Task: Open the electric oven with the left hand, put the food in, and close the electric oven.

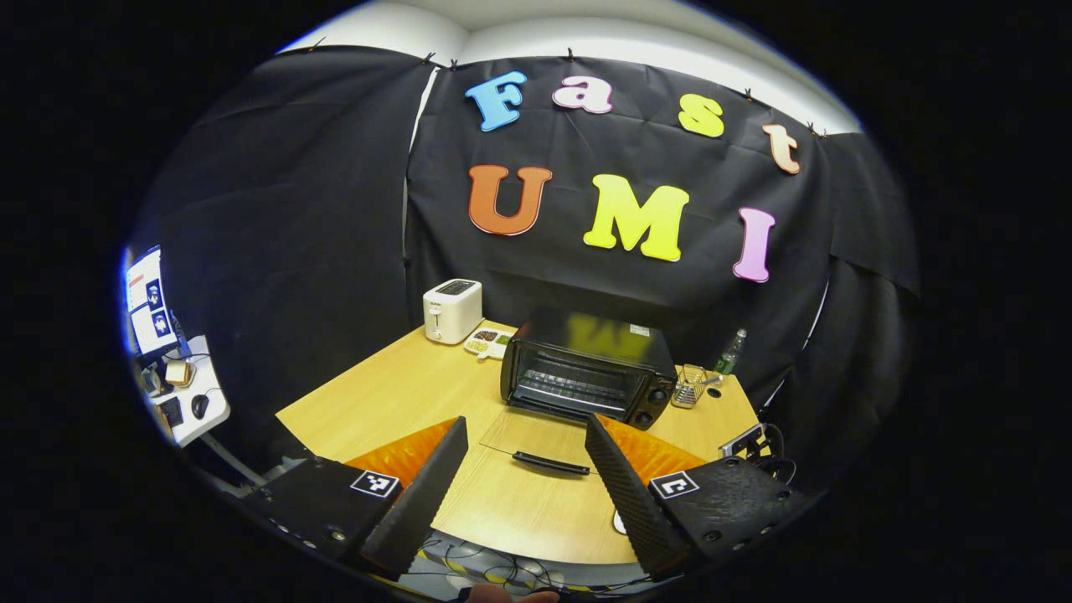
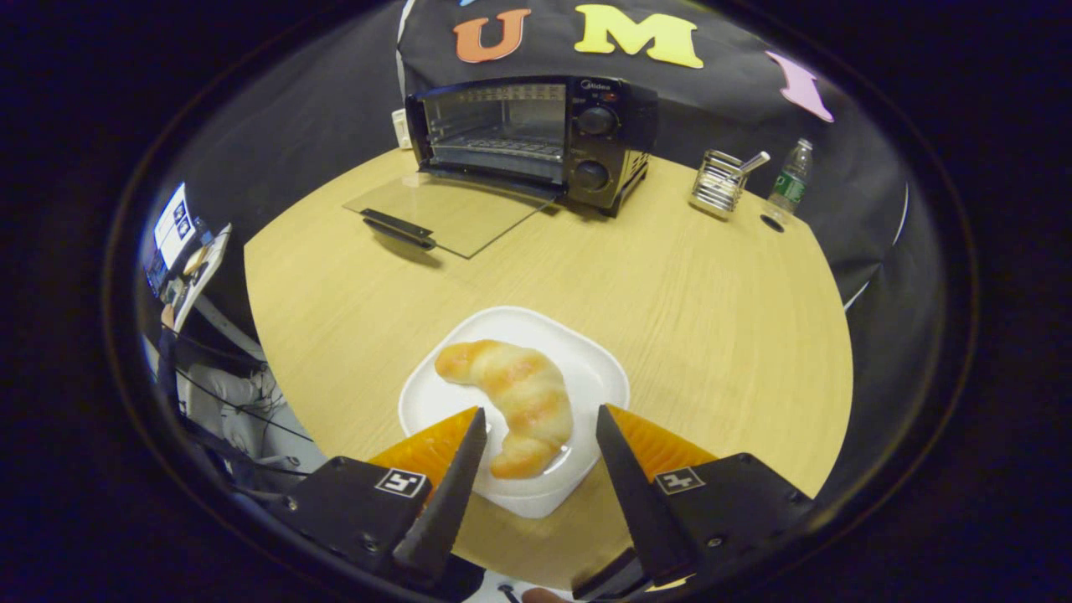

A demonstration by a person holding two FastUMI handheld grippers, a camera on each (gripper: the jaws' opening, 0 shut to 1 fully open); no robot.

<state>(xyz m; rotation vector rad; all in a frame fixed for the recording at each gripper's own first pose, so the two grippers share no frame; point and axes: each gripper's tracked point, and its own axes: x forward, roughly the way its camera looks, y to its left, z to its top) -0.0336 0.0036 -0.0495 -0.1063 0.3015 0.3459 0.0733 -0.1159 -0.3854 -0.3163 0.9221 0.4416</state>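
On the white plate (image 2: 586, 368) near the table's front edge, between the spread fingers of the right gripper (image 2: 536, 435): a light, soft, easily crushed bread roll (image 2: 511, 394), best pinched gently across its thick middle; left gripper (image 1: 523, 444) likewise apart and empty before the open oven (image 1: 586, 368).

I see even overhead light on the table (image 2: 670, 285); soft shadow under the oven (image 2: 536, 126) door; edges bend fisheye-style.

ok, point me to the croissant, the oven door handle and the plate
croissant (image 2: 515, 400), right gripper view, middle of its body
oven door handle (image 2: 396, 227), right gripper view, mid bar
plate (image 2: 599, 368), right gripper view, bare right rim
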